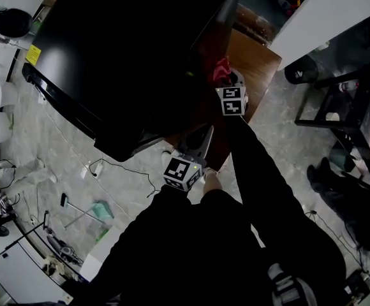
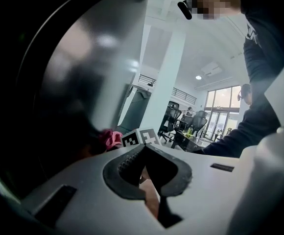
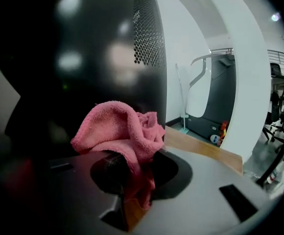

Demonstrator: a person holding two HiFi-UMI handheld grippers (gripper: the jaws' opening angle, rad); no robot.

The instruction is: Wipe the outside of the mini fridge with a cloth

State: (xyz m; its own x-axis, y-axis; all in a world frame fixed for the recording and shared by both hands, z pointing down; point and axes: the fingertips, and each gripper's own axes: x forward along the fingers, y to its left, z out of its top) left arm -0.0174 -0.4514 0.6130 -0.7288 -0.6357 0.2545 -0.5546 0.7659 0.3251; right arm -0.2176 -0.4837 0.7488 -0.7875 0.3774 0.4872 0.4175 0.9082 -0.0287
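The black mini fridge [image 1: 115, 56] stands on a wooden table [image 1: 255, 62]. My right gripper [image 1: 228, 76] is shut on a pink cloth [image 1: 221, 69], which is bunched against the fridge's dark side wall. In the right gripper view the cloth [image 3: 120, 129] spills over the jaws of the right gripper [image 3: 132, 166], with the fridge's side [image 3: 83, 58] and its perforated vent [image 3: 147, 28] close behind. My left gripper [image 1: 207, 132] hangs lower by the same side, shut with nothing in it. The left gripper view shows the left gripper [image 2: 143, 150], the fridge [image 2: 59, 106], and the cloth [image 2: 111, 138].
The table's wooden edge [image 3: 203, 145] runs right of the fridge. A white pillar [image 1: 325, 11] and a black frame [image 1: 338, 101] stand to the right. Cables and a green dustpan [image 1: 101, 209] lie on the floor at left. A treadmill [image 3: 215, 102] stands behind.
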